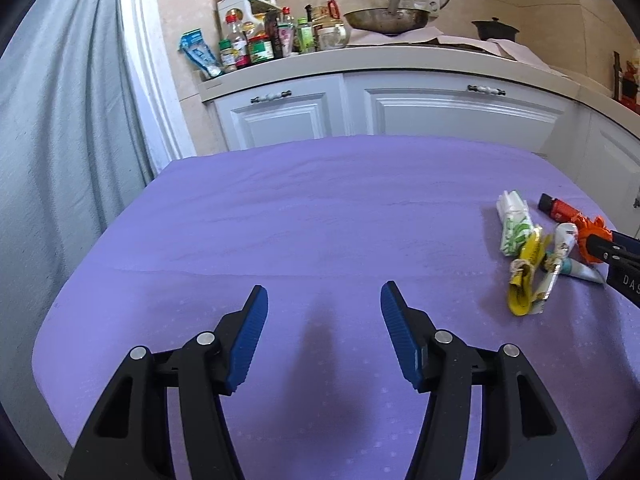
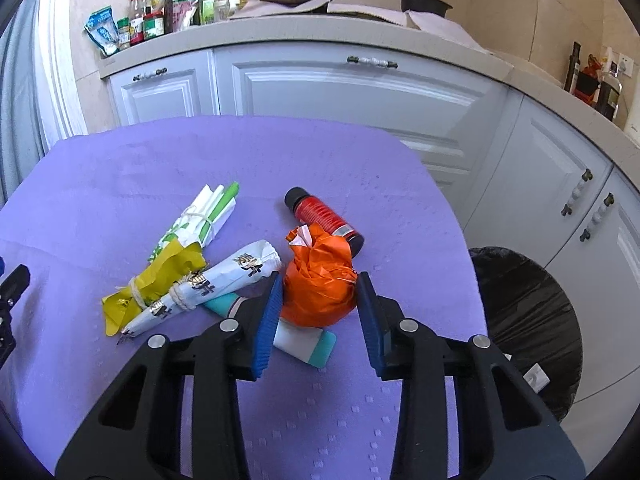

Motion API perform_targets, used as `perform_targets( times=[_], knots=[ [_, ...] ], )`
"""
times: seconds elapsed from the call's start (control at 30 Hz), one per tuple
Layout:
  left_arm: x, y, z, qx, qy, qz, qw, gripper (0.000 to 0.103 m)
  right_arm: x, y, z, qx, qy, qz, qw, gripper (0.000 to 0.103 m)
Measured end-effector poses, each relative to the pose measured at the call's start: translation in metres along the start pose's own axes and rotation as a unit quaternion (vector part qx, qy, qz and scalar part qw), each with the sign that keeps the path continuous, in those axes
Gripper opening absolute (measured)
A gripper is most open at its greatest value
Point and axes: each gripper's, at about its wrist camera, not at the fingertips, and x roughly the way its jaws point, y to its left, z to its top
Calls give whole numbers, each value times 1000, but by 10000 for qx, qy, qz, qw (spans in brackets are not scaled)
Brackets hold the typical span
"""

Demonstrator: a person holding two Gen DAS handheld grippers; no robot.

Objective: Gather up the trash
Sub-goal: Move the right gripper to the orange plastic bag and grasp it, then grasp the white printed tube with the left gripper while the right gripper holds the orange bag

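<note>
Right gripper point(image 2: 318, 302) straddles orange wad point(image 2: 320, 280); left view hides bin point(image 2: 528, 320)

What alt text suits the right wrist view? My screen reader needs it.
The right gripper has its blue fingers around a crumpled orange bag on a purple tablecloth, beside tied wrappers, a red bottle and a teal tube. A black-lined bin stands to the right, below the table.

Bare purple cloth point(image 1: 320, 240) ahead of left tongs point(image 1: 324, 312); clustered trash point(image 2: 224, 264) and bin point(image 2: 528, 320) crowding the right side
</note>
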Motion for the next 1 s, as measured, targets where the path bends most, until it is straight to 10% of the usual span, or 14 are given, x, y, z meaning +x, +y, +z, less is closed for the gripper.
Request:
perform_targets(
  times=[0.63, 1.0],
  knots=[
    [-21, -101, 4, 791, -298, -927, 9921, 56, -40, -82, -31, 625, -291, -492, 9964, 36],
    [3, -144, 6, 1267, 194, -1115, 9855, 27, -45, -107, -38, 850, -314, -466, 9948, 36]
  ],
)
